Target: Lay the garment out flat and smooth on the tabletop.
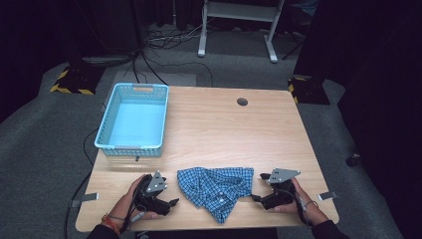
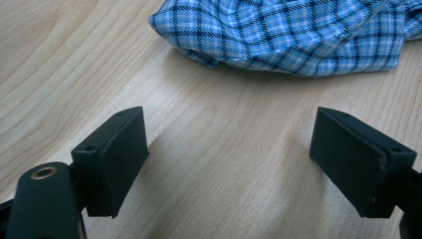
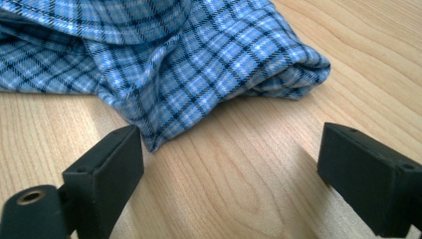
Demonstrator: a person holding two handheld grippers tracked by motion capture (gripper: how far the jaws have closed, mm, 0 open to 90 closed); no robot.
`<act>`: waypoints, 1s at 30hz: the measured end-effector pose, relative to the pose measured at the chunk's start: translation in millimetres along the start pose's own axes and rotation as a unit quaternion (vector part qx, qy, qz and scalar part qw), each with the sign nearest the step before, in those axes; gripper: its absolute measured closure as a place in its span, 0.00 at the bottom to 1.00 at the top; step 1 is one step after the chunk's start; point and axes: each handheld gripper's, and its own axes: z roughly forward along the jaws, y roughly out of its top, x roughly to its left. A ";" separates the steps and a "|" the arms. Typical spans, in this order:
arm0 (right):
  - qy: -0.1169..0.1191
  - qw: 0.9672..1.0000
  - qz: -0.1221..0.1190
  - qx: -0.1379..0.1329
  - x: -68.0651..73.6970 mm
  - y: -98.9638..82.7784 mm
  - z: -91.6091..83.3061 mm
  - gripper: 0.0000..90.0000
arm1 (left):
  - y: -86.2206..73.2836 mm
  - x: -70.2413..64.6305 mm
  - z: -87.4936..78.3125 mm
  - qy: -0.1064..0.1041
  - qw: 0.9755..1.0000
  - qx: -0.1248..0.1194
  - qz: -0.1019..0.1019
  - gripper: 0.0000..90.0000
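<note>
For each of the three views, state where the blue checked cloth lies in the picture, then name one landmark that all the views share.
High view: blue checked cloth at bottom centre, between the two tongs.
Left gripper view: along the top edge, beyond the open jaws.
Right gripper view: upper left, a corner beside one jaw.
Shared landmark: the wooden table.

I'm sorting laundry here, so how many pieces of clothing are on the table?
1: a blue plaid shirt, crumpled at the near edge of the table, between the left gripper and the right gripper. The blue basket looks empty.
</note>
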 end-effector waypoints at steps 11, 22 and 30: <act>-0.001 1.000 0.000 0.016 1.4 3.6 -0.6 0.13 | 0.0 0.0 0.2 0.000 1.000 -0.001 0.000 0.17; 0.003 1.000 -0.010 0.028 6.6 8.8 -4.1 0.19 | -0.1 -0.2 0.2 0.001 1.000 -0.001 -0.001 0.17; 0.005 1.000 -0.024 0.017 16.7 18.3 -10.5 0.20 | -0.4 -0.4 -0.2 0.001 1.000 0.000 -0.003 0.17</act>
